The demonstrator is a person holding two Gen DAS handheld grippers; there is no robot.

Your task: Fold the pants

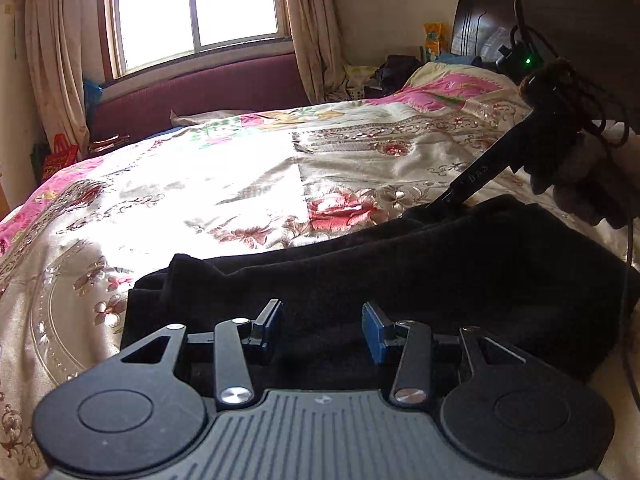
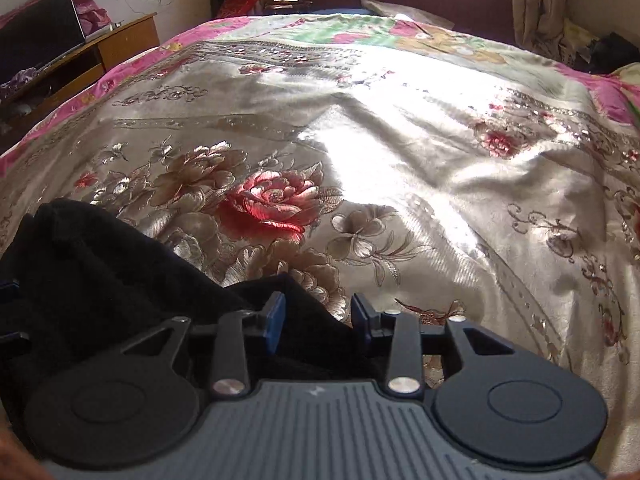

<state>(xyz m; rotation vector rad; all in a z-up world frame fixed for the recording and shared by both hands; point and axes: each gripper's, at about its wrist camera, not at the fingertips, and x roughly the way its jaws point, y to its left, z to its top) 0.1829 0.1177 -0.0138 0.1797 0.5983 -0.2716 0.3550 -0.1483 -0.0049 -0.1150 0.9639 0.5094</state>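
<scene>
Black pants (image 1: 400,264) lie folded in a long band across the near side of the flowered bedspread (image 1: 240,176). My left gripper (image 1: 322,326) is open, its blue-padded fingers hovering over the near left part of the pants. In the right wrist view the pants (image 2: 100,272) fill the lower left, and a corner of the cloth reaches between the fingers. My right gripper (image 2: 318,320) is open over that corner. The right gripper also shows in the left wrist view (image 1: 448,196), touching the far right end of the pants.
The bedspread (image 2: 400,140) stretches ahead in bright sunlight. A window (image 1: 196,8) and maroon bench (image 1: 200,88) stand beyond the bed, a dark headboard (image 1: 560,28) at right. A wooden cabinet (image 2: 100,52) stands at the left of the bed.
</scene>
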